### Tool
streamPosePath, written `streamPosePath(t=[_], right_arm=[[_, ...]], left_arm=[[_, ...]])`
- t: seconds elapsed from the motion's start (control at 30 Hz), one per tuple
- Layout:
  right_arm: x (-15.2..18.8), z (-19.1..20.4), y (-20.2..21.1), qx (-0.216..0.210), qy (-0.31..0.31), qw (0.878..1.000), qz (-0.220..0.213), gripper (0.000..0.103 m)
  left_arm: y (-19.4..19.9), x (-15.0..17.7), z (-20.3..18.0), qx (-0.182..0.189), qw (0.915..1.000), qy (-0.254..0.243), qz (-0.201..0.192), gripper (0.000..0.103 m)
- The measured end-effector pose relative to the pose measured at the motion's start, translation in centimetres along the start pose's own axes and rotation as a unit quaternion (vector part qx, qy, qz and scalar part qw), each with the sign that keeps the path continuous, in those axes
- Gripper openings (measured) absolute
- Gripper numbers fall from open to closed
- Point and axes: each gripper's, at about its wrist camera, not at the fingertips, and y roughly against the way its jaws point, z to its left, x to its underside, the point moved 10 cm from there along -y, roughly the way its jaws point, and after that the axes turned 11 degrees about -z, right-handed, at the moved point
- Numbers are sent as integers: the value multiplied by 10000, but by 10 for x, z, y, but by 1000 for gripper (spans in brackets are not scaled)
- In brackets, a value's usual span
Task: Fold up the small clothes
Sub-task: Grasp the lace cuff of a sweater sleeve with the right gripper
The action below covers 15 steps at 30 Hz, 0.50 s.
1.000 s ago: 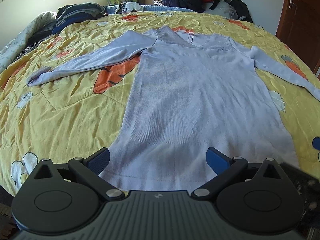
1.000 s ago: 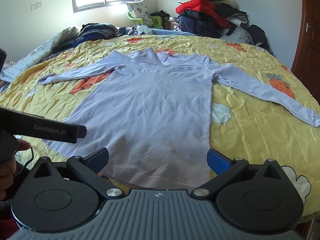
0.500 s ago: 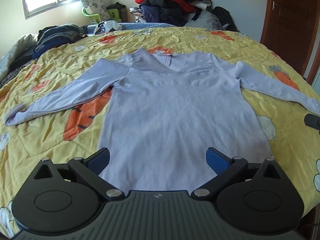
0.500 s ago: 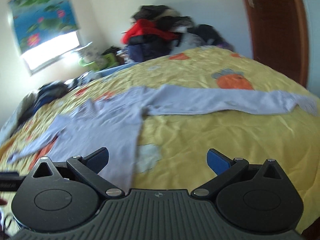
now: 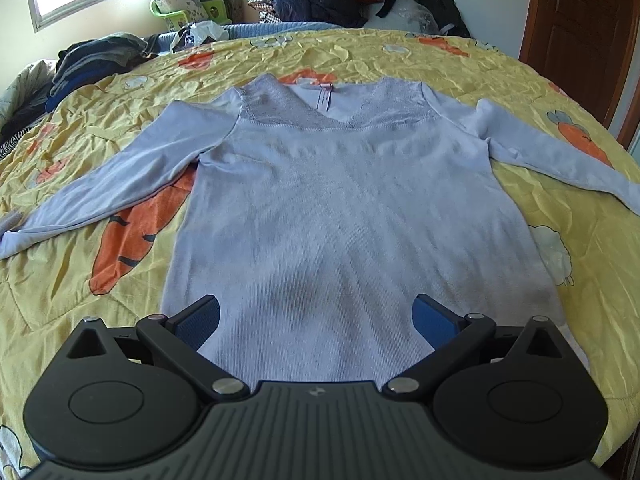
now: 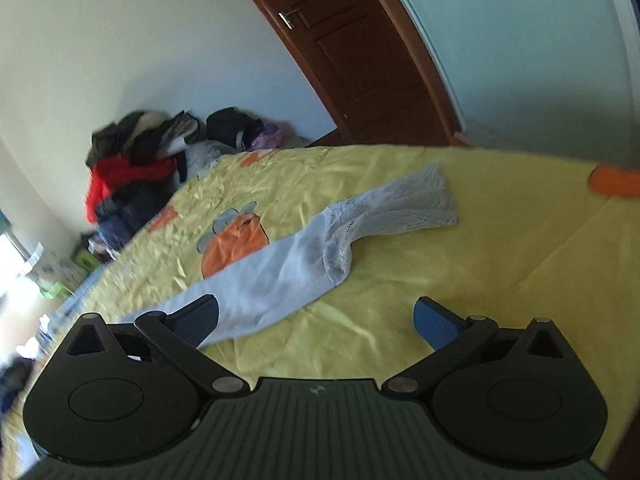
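- Right gripper [image 6: 316, 316] nearest the lace-cuffed right sleeve [image 6: 320, 252], jaws wide apart, nothing held.
- Sleeve running long from the jaws' left up toward the door [image 6: 360, 52].
- Left gripper [image 5: 316, 316] also spread, empty, over the lavender top [image 5: 352, 208] hem.

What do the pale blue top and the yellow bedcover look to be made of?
The pale blue top looks like soft, matte fine knit: faint ribbing runs down it, with lace-like panels at the shoulders and cuff. The yellow bedcover seems a thin, crinkly woven fabric, slightly shiny, possibly quilted.
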Motion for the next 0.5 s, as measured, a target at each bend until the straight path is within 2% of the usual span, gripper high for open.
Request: streamPosePath(t=[0.2, 0.3, 0.37, 0.4, 0.5], right_arm=[[-3, 4, -41, -225, -409, 9987, -189, 102], [-6, 11, -59, -278, -559, 9978, -226, 97], [-8, 12, -71, -242, -693, 9970, -241, 84], [-10, 10, -76, -177, -770, 9965, -254, 80], [-13, 3, -89, 6, -1084, 9937, -279, 59]], left_arm=[[-10, 0, -3, -21, 9999, -58, 120, 103], [-14, -2, -6, -37, 9998, -114, 135, 103], [-16, -4, -8, -23, 9998, -139, 140, 103], [-17, -4, -10, -15, 9998, -159, 146, 103], [-19, -5, -12, 0, 9997, -209, 153, 103]])
